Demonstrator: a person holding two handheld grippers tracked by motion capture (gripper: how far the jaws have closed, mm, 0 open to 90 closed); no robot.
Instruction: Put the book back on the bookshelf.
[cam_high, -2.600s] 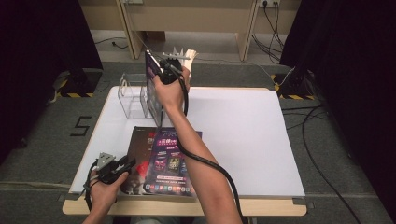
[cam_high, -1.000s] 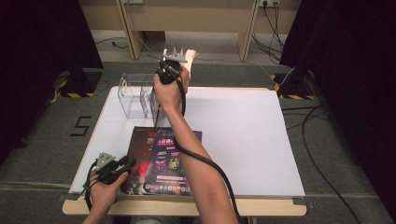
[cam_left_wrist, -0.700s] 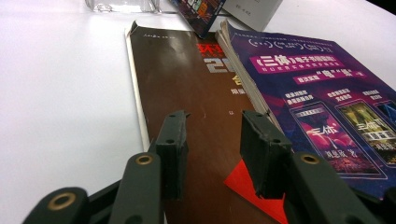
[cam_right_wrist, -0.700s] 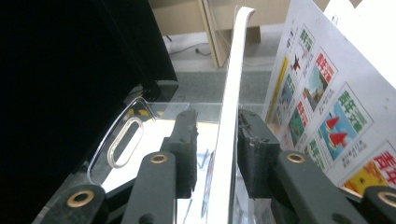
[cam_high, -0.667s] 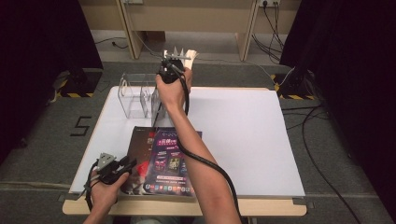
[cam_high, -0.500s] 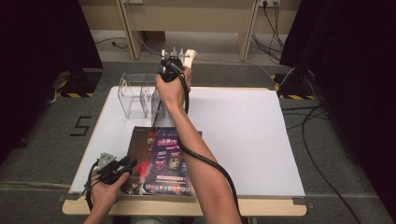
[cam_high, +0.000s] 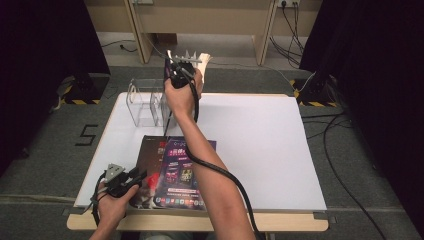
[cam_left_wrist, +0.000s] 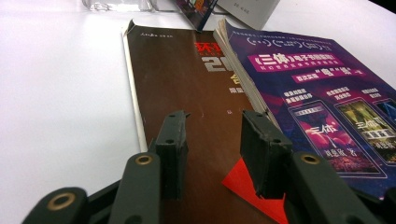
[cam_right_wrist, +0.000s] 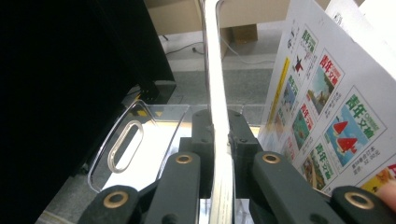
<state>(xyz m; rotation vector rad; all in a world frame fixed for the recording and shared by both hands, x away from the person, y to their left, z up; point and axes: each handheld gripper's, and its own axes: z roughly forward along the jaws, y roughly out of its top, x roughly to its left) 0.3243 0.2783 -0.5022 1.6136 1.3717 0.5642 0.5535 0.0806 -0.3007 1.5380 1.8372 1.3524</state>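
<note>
The right gripper (cam_high: 176, 75), clamped on an upright magazine (cam_right_wrist: 218, 116), has carried it further over the clear acrylic rack (cam_high: 145, 102), so slotting seems close. The left gripper (cam_left_wrist: 212, 154) stays open above the brown book (cam_left_wrist: 187, 93).

Glossy paper magazine (cam_left_wrist: 322, 116), clear plastic rack (cam_high: 145, 97)

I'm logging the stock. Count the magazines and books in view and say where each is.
3, maybe more hidden: a brown book flat on the table, a purple magazine overlapping it, and one magazine upright in the right gripper over the clear rack.
</note>
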